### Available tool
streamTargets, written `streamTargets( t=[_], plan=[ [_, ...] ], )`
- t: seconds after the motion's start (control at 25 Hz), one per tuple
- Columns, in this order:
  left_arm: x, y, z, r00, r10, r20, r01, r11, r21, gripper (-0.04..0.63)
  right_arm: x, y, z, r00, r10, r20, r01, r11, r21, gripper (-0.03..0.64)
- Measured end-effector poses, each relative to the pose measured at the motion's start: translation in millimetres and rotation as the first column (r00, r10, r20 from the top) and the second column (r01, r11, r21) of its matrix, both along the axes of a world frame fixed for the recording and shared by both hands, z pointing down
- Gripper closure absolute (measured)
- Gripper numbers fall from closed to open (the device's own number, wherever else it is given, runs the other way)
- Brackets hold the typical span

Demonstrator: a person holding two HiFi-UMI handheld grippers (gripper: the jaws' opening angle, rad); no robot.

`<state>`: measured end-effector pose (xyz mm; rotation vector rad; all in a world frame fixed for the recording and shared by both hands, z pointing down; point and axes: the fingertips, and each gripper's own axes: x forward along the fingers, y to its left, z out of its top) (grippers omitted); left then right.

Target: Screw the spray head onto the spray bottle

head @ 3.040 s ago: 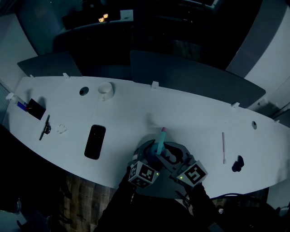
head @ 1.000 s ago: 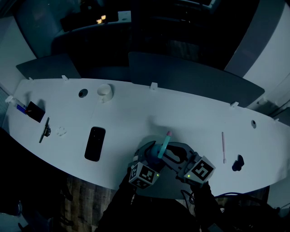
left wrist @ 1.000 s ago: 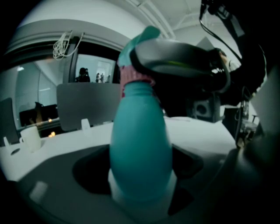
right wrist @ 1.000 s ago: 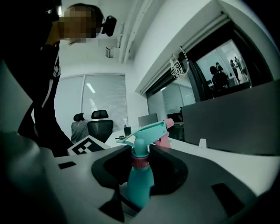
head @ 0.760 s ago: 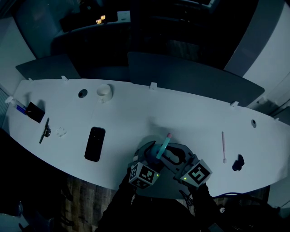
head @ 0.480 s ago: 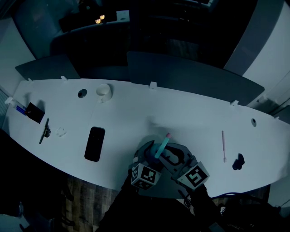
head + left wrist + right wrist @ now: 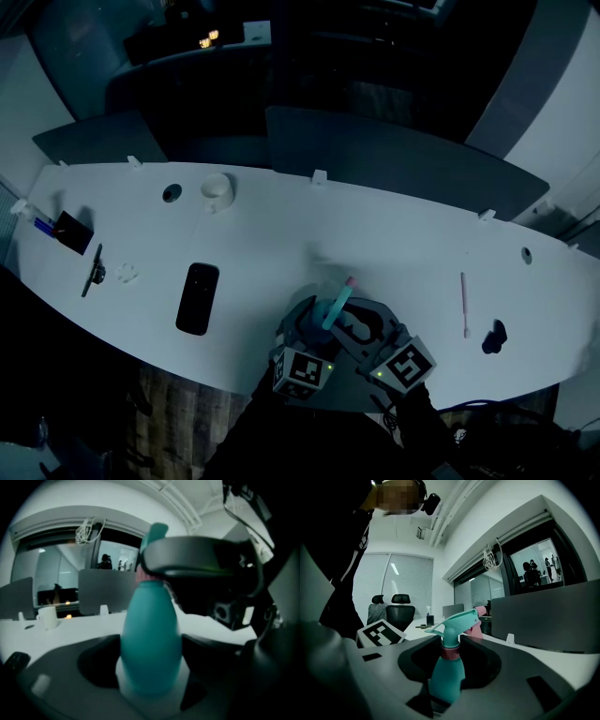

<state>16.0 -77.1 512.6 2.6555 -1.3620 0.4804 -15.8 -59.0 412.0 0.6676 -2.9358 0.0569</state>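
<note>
In the head view we see the left gripper [image 7: 309,324] and right gripper [image 7: 362,326] meeting on the teal spray bottle [image 7: 330,313], close to the near edge of the table [image 7: 281,234]; a slip here could send it off that edge. In the left gripper view the jaws clamp the bottle's body; if that hold is loose, we expect the bottle to spin with the head. In the right gripper view the jaws close around the spray head [image 7: 457,619] at its pink collar [image 7: 451,652]; a tilted twist could cross-thread it.

Open-plan office: long white desk [image 7: 281,225], grey divider screens [image 7: 394,164], black swivel chairs [image 7: 400,607], slatted window blinds [image 7: 401,576]
</note>
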Motion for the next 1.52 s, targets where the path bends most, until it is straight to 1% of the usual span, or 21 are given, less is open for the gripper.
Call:
streamTargets(
  t=[0.12, 0.2, 0.24, 0.32, 0.4, 0.48, 0.52, 0.56, 0.64, 0.72, 0.76, 0.84, 0.88, 0.96, 1.04, 1.08, 1.12, 1.2, 1.32, 1.4, 1.52],
  plan=[
    [-5.0, 6.2, -10.8, 0.989, 0.130, -0.071, -0.129, 0.991, 0.021, 0.185, 0.4, 1.0, 0.9, 1.000, -0.011, 0.004, 0.011, 1.000, -0.009, 0.485],
    [-9.9, 5.4, -11.1, 0.972, 0.227, -0.053, -0.228, 0.974, 0.000, 0.174, 0.2, -0.3, 1.4, 1.000, -0.024, 0.005, 0.024, 1.000, -0.014, 0.485],
    [-9.2, 4.5, -10.7, 0.957, 0.287, -0.038, -0.287, 0.958, -0.009, 0.167, 0.2, -1.2, 1.6, 1.000, -0.031, 0.004, 0.031, 0.999, -0.016, 0.485],
    [-1.7, 5.4, -11.4, 0.907, 0.420, -0.006, -0.420, 0.907, -0.010, 0.167, -0.5, -1.9, 1.8, 0.999, -0.045, 0.000, 0.045, 0.999, -0.018, 0.485],
    [7.4, 9.4, -8.5, 0.839, 0.543, 0.037, -0.542, 0.840, -0.024, 0.167, -1.7, -1.4, 1.4, 0.998, -0.059, -0.001, 0.059, 0.998, -0.018, 0.485],
    [12.9, 13.1, 2.1, 0.772, 0.631, 0.070, -0.627, 0.775, -0.075, 0.167, -2.0, -1.4, 1.9, 0.998, -0.068, -0.003, 0.068, 0.997, -0.025, 0.485],
    [14.1, 14.1, 7.5, 0.746, 0.661, 0.082, -0.654, 0.750, -0.096, 0.169, -2.2, -1.6, 2.1, 0.998, -0.070, -0.004, 0.070, 0.997, -0.028, 0.485],
    [14.7, 14.8, 10.9, 0.725, 0.683, 0.093, -0.674, 0.731, -0.107, 0.178, -2.4, -1.7, 2.4, 0.997, -0.072, -0.005, 0.072, 0.997, -0.031, 0.485],
    [15.5, 16.4, 12.3, 0.697, 0.711, 0.098, -0.702, 0.704, -0.109, 0.189, -2.3, -1.9, 3.0, 0.997, -0.072, 0.000, 0.072, 0.997, -0.040, 0.485],
    [15.6, 16.9, 11.6, 0.691, 0.718, 0.083, -0.711, 0.696, -0.100, 0.192, -1.7, -2.5, 2.9, 0.998, -0.068, 0.013, 0.068, 0.996, -0.050, 0.484],
    [15.4, 16.0, 11.1, 0.700, 0.710, 0.077, -0.704, 0.704, -0.092, 0.193, -1.4, -3.0, 2.5, 0.998, -0.064, 0.017, 0.065, 0.997, -0.050, 0.483],
    [15.2, 12.0, 9.2, 0.743, 0.665, 0.076, -0.662, 0.746, -0.070, 0.195, -0.9, -4.1, 2.2, 0.998, -0.057, 0.014, 0.058, 0.998, -0.040, 0.485],
    [15.0, 9.5, 8.3, 0.774, 0.629, 0.077, -0.626, 0.778, -0.058, 0.195, -0.5, -4.5, 2.0, 0.999, -0.052, 0.012, 0.052, 0.998, -0.035, 0.485],
    [14.1, 4.6, 7.5, 0.850, 0.523, 0.070, -0.522, 0.853, -0.035, 0.196, 0.7, -4.9, 1.0, 0.999, -0.033, 0.017, 0.034, 0.999, -0.027, 0.485],
    [11.7, -0.9, 5.8, 0.926, 0.372, 0.057, -0.372, 0.928, -0.011, 0.196, 1.9, -5.2, 1.1, 1.000, -0.012, 0.019, 0.013, 1.000, -0.023, 0.485],
    [9.7, -3.2, 4.4, 0.957, 0.286, 0.051, -0.286, 0.958, -0.003, 0.196, 2.0, -4.9, 1.5, 1.000, -0.004, 0.020, 0.004, 1.000, -0.022, 0.485],
    [7.2, -4.8, 3.3, 0.979, 0.199, 0.048, -0.199, 0.980, 0.000, 0.196, 1.8, -4.3, 1.9, 1.000, 0.002, 0.020, -0.002, 1.000, -0.024, 0.485],
    [2.5, -7.0, 2.3, 0.998, 0.040, 0.045, -0.040, 0.999, 0.000, 0.196, 1.2, -2.9, 2.3, 1.000, 0.009, 0.018, -0.009, 1.000, -0.025, 0.485],
    [-1.8, -8.9, 2.5, 0.989, -0.141, 0.047, 0.141, 0.990, -0.006, 0.195, 1.7, -1.8, 2.2, 1.000, 0.015, 0.004, -0.015, 1.000, -0.008, 0.485],
    [-2.6, -9.0, 3.0, 0.983, -0.182, 0.039, 0.182, 0.983, -0.011, 0.195, 1.8, -1.3, 2.2, 1.000, 0.018, 0.007, -0.018, 1.000, -0.006, 0.485],
    [-0.8, -6.4, -0.3, 0.993, -0.115, -0.035, 0.115, 0.993, -0.004, 0.192, 1.3, -0.4, 2.5, 1.000, 0.011, 0.019, -0.010, 1.000, -0.018, 0.484]
  ],
)
